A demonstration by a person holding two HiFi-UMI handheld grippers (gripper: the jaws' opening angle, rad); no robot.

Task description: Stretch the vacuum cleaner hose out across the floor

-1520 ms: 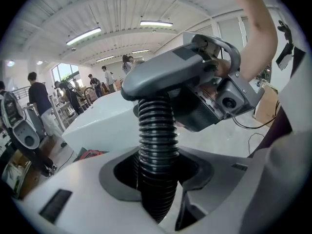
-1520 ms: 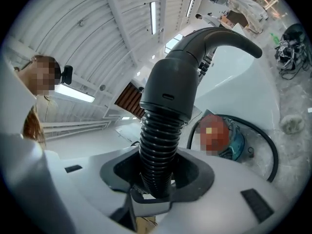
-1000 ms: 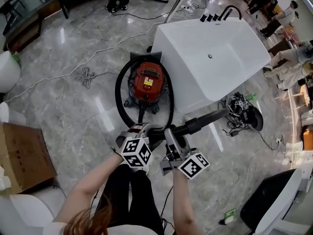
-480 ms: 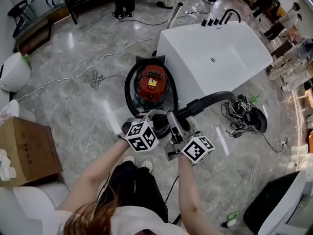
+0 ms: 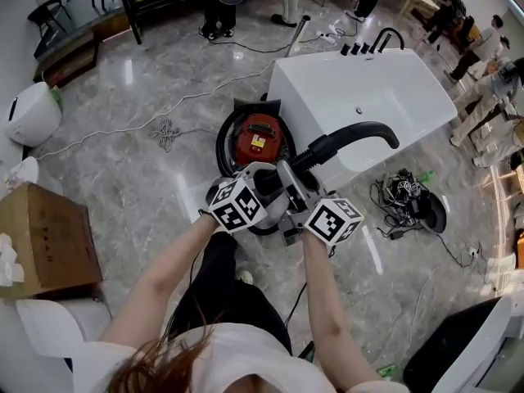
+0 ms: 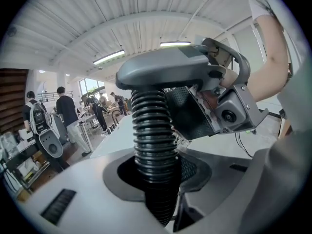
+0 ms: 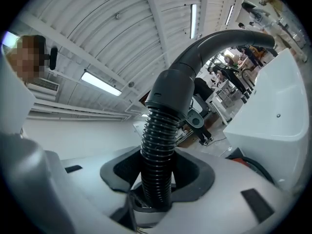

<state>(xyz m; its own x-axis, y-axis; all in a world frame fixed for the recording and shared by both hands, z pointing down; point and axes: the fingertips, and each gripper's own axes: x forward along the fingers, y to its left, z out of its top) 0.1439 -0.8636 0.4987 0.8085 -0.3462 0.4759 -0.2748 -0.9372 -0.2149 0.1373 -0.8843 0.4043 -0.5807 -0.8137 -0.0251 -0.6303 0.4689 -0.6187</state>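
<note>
Raised since the earlier frame, the black ribbed vacuum hose (image 5: 327, 147) hangs off the floor, part of it looped round the red canister vacuum (image 5: 259, 137) (stretching seems barely begun). The left gripper (image 5: 264, 178), whose jaws have just been tightening, and the right gripper (image 5: 288, 185) both pinch it.

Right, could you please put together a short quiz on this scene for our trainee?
1. True or false: the red vacuum cleaner stands beside the white bathtub.
2. Which grippers clamp the ribbed hose? A) only the left gripper B) only the right gripper C) both
3. Which gripper holds nearer the hose's curved handle?
Key: 1 true. 2 C; the left gripper's jaws have just been closing on the hose. 3 the right.
</note>
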